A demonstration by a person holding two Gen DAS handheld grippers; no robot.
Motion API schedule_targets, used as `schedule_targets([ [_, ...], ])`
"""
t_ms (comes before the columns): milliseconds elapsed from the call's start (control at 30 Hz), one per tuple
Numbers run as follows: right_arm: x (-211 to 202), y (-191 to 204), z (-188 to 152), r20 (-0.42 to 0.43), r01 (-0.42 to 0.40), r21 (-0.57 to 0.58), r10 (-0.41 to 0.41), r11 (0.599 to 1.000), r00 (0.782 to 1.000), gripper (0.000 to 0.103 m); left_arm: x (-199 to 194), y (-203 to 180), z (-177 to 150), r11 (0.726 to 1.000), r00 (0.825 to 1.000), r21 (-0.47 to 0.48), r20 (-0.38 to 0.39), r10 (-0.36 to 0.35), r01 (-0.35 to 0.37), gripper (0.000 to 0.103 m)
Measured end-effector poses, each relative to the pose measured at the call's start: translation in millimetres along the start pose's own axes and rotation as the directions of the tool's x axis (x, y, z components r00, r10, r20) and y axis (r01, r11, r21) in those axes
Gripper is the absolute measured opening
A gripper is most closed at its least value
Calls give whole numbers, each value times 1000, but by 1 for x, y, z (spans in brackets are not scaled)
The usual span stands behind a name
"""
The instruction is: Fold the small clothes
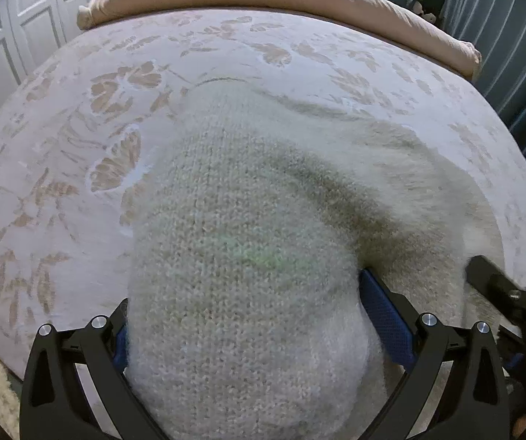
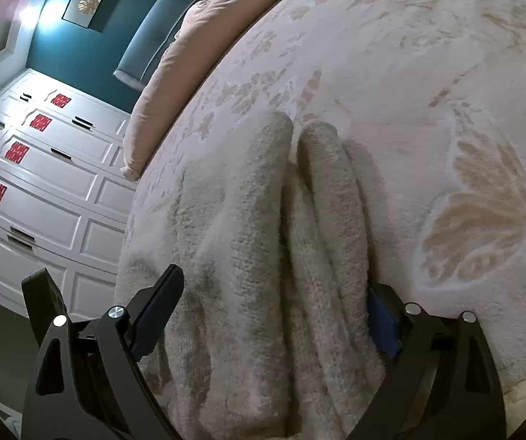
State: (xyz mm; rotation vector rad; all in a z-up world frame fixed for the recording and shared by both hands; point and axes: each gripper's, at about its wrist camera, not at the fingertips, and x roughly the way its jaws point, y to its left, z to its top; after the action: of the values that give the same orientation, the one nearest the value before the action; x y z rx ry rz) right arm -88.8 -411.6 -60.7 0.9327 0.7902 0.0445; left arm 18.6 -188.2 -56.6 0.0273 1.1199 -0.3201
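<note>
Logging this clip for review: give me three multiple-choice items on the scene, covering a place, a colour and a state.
1. Where does the knit garment lie?
A. on a patterned bedspread
B. in a drawer
C. on a chair

2. What colour are the pads on the fingers?
A. red
B. blue
C. yellow

3. What sits between the left gripper fingers?
A. nothing
B. a pillow
C. bunched knit fabric

Answers: 1 A, leaf-print cover lies around and under it; 2 B, blue pads show in both wrist views; 3 C, the fabric fills the gap between the pads.
</note>
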Motion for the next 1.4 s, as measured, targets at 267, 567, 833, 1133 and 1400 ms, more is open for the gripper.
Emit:
schedule_targets([
  [267, -24, 17, -11, 3, -7, 21, 7, 1000, 1000, 35, -23, 4, 4, 984, 981, -1, -76, -177, 178, 94],
  [567, -96, 43, -57, 34, 48, 12, -48, 999, 998, 34, -45, 7, -32, 914, 885, -78, -232, -405, 398, 88],
  [833, -138, 119, -73, 105, 84, -152, -69, 985, 992, 33, -91, 1, -35, 843, 827, -30, -182, -533, 537, 81],
  [1133, -146, 218, -53, 190, -24, -341, 94, 940, 977, 33, -158, 67, 11, 794, 797, -73, 74, -599, 604, 73],
  [1400, -103, 308, -15, 190, -195, -485, 320, 852, 928, 33, -238, 135, 85, 848, 797, 25, 328, -507, 530, 73],
])
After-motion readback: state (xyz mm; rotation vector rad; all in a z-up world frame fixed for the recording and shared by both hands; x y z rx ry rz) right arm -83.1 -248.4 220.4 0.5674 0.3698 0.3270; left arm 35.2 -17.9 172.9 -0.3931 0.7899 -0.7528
